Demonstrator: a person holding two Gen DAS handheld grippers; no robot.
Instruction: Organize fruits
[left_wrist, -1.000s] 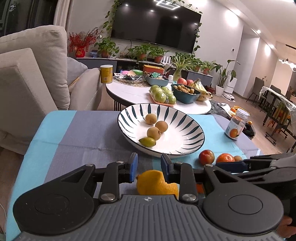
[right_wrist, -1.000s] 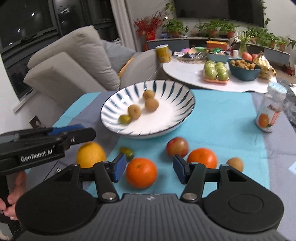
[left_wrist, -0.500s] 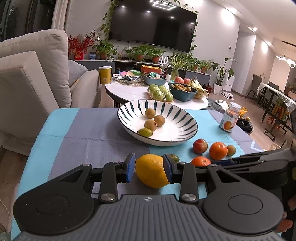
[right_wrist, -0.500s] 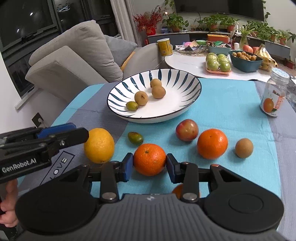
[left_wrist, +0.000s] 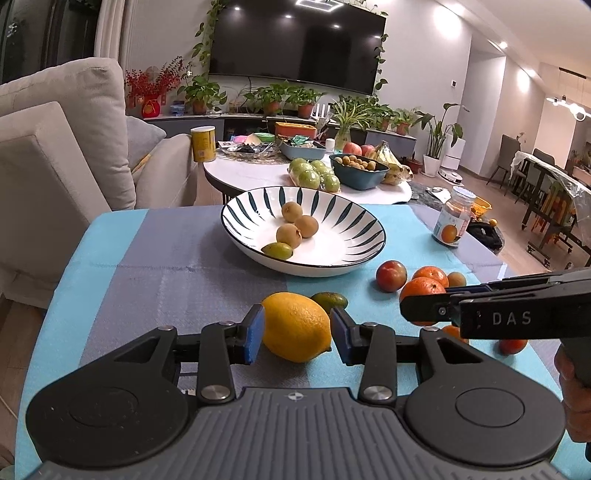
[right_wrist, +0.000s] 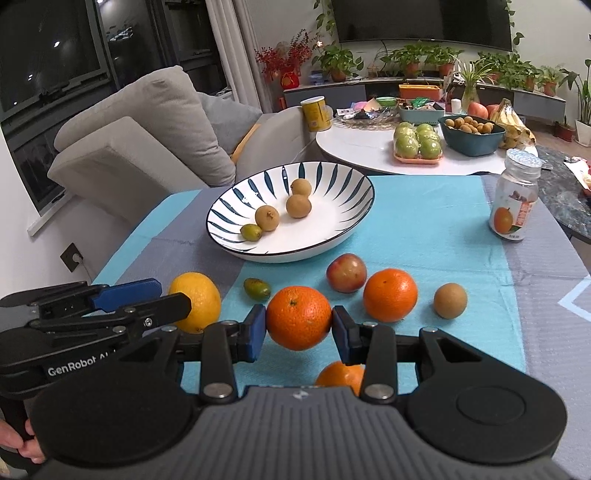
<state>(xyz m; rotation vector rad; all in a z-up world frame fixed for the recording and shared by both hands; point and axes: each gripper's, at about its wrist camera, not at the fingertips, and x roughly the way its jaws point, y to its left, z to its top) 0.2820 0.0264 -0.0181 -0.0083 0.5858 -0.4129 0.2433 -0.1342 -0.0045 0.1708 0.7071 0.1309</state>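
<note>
Left gripper (left_wrist: 297, 338): straddling the lemon (left_wrist: 296, 326), and its jaws have just been opening; the left blue pad sits against the peel, the right one looks a sliver off, so no squeeze that I can call.
Right gripper (right_wrist: 298, 329): both pads pressed on a mandarin (right_wrist: 298, 317), a narrow grip, fruit carried clear of the cloth.
Lemon: one, on the grey band of the tablecloth (left_wrist: 155, 280), long axis running across the left wrist view, nub end pointing right.
Mandarins: three by the right wrist count; one gripped, one loose (right_wrist: 390, 294) to its right, one half hidden (right_wrist: 338, 376) under the gripper body.
Striped bowl (right_wrist: 325, 177): one, holding three round brown longans (right_wrist: 298, 206) and one small green fruit (right_wrist: 251, 232).
Loose on the cloth: one red plum-like fruit (right_wrist: 346, 272), one brown longan (right_wrist: 450, 300), one small green oval fruit (right_wrist: 256, 287) lying beside the lemon, long axis slanting left to right.
Jar (right_wrist: 515, 201): one, upright at the far right of the cloth, well apart from the fruit.
</note>
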